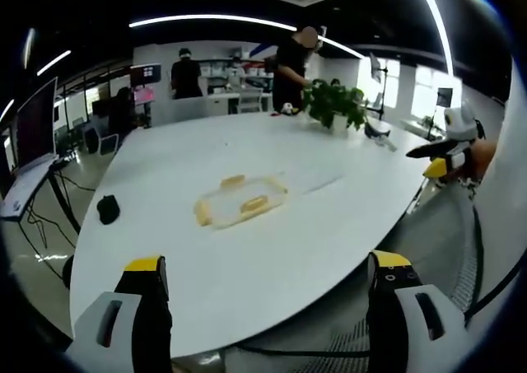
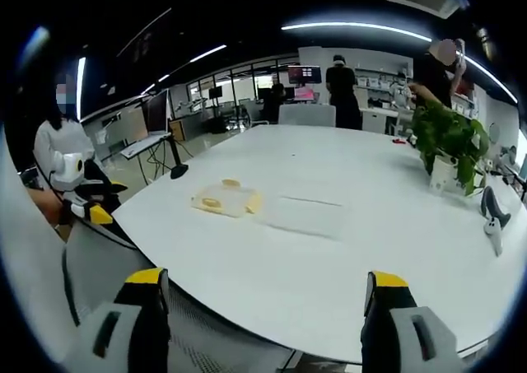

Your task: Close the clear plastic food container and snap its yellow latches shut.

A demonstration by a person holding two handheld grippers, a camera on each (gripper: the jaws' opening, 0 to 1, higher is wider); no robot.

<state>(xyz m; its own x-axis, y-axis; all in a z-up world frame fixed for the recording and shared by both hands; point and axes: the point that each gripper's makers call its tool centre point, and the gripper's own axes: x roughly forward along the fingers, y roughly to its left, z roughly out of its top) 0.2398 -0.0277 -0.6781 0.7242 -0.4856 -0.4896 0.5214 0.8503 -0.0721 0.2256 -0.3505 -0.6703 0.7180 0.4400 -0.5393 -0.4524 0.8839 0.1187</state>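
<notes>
On the white table [image 1: 272, 249], well beyond both grippers, the clear container [image 1: 240, 200] lies with its yellow latches [image 1: 254, 203] showing; its contents are too small to tell. The left gripper [image 1: 268, 276] and right gripper [image 2: 265, 289] are wide open, holding nothing. A potted plant [image 2: 449, 142] stands farther off, with people near desks behind.

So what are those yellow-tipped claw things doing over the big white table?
A person holds a gripper in each hand. The left gripper and right gripper are both open, back from the table, touching nothing. The clear plastic box with yellow latches lies out on the table, its lid beside it.
</notes>
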